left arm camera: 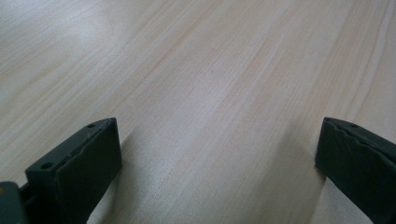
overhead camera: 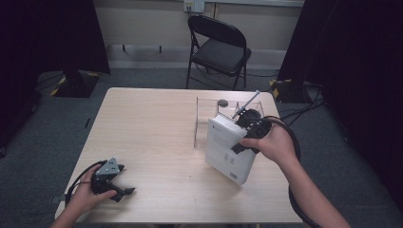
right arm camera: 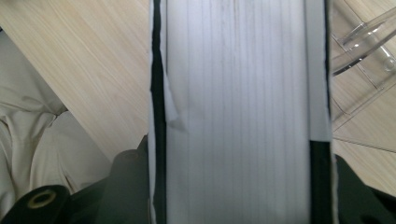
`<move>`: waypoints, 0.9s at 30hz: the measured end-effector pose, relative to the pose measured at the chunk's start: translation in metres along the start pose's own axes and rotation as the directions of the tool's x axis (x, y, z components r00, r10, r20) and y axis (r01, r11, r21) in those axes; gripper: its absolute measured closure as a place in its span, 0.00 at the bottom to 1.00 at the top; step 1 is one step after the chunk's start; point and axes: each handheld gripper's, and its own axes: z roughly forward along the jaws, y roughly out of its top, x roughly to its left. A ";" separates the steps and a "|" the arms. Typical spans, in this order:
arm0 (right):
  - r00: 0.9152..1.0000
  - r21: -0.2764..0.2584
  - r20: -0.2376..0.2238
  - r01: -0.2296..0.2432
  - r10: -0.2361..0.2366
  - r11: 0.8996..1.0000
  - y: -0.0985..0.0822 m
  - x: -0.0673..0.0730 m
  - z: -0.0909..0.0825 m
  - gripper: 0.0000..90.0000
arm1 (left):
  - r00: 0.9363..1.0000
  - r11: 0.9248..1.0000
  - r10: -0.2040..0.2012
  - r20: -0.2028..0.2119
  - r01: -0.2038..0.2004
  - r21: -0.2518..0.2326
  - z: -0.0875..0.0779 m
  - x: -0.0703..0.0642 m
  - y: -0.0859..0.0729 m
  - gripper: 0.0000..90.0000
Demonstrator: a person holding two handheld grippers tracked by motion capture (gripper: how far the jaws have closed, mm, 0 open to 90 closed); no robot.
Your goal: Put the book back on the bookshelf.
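Note:
My right gripper (overhead camera: 243, 138) is shut on a thick white book (overhead camera: 227, 151), which it holds tilted with its lower corner near the table (overhead camera: 152, 118) at the right. In the right gripper view the book's page edges (right arm camera: 238, 93) run up between the two black jaws, which press on both covers. Just behind the book stands a clear acrylic holder (overhead camera: 204, 108), whose edge (right arm camera: 364, 42) shows at the upper right of that view. My left gripper (overhead camera: 125, 179) rests on the table's near left corner. Its jaws (left arm camera: 217, 154) stand wide apart over bare wood with nothing between them.
A black folding chair (overhead camera: 219, 47) stands beyond the table's far edge. Black curtains hang at both sides, and cables lie on the grey floor at the right. A cable loops from the right gripper around the forearm.

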 end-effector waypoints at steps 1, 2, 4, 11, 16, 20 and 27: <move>1.000 0.000 -0.003 -0.004 0.004 1.000 -0.001 -0.001 -0.001 0.58 | 1.000 1.000 0.000 0.000 0.000 0.000 0.000 0.000 0.000 0.00; 1.000 -0.001 -0.002 -0.006 0.006 1.000 -0.001 -0.002 -0.001 0.58 | 1.000 1.000 -0.001 0.000 0.001 0.000 0.000 0.000 0.000 0.00; 1.000 -0.006 0.000 -0.016 0.016 1.000 -0.003 -0.003 -0.002 0.58 | 1.000 1.000 0.000 0.000 0.000 0.000 0.000 0.000 0.000 0.00; 1.000 -0.004 0.011 -0.026 0.026 1.000 -0.008 -0.007 -0.003 0.58 | 1.000 1.000 0.000 0.000 0.000 0.000 0.000 0.000 0.000 0.00; 0.999 -0.010 0.012 -0.047 0.047 0.999 -0.013 -0.012 -0.004 0.58 | 1.000 1.000 0.000 0.000 0.000 0.000 0.000 0.000 0.000 0.00; 0.998 -0.011 0.012 -0.059 0.059 0.998 -0.016 -0.015 -0.007 0.58 | 1.000 1.000 0.000 -0.001 0.000 0.000 0.000 0.000 0.000 0.00; 0.997 -0.010 0.024 -0.071 0.071 0.997 -0.022 -0.020 -0.010 0.58 | 1.000 1.000 0.000 0.000 0.000 0.000 0.000 0.000 0.000 0.00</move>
